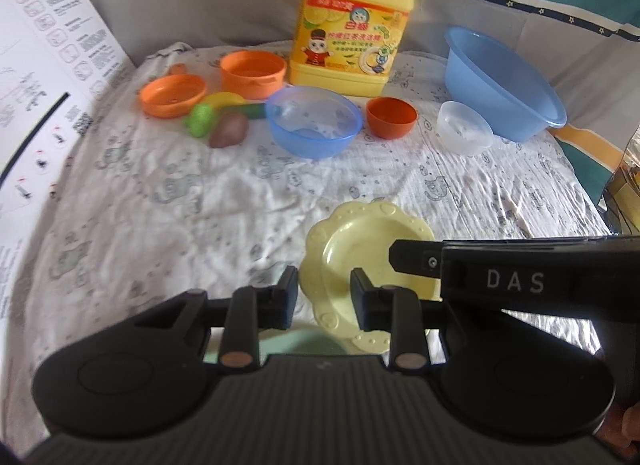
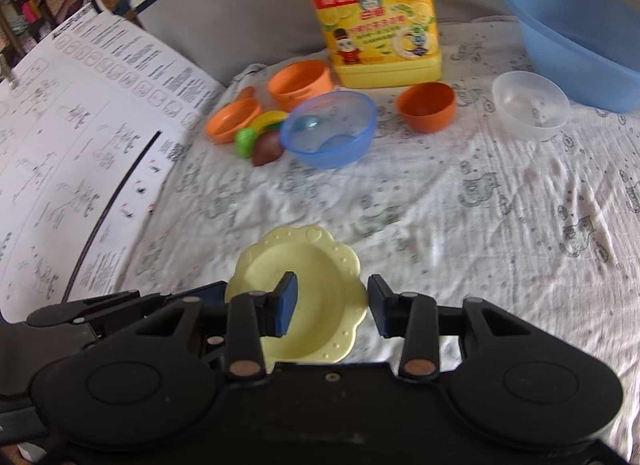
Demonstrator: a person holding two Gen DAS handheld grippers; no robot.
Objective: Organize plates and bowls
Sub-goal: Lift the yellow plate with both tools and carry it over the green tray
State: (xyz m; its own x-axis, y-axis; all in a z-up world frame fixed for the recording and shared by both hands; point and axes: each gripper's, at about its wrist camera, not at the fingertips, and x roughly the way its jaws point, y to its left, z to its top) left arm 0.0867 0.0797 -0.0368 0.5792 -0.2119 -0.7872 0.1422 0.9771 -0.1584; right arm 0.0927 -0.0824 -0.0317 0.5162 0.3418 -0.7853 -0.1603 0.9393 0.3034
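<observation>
A pale yellow scalloped plate [image 1: 356, 249] lies on the patterned cloth close in front of both grippers; it also shows in the right wrist view [image 2: 320, 265]. My left gripper [image 1: 324, 293] is open, its jaws straddling the plate's left rim. My right gripper [image 2: 332, 301] is open over the plate's right rim, and its black body [image 1: 516, 277] crosses the left wrist view. Farther back stand a blue bowl [image 1: 314, 121], a small orange bowl [image 1: 391, 117], a clear bowl [image 1: 464, 127] and a big blue basin [image 1: 504, 81].
A yellow detergent jug [image 1: 352, 25] stands at the back. An orange cup [image 1: 252, 73], an orange dish [image 1: 172, 95] and toy vegetables [image 1: 224, 121] lie at the back left. A printed paper sheet [image 1: 44, 77] rises along the left side.
</observation>
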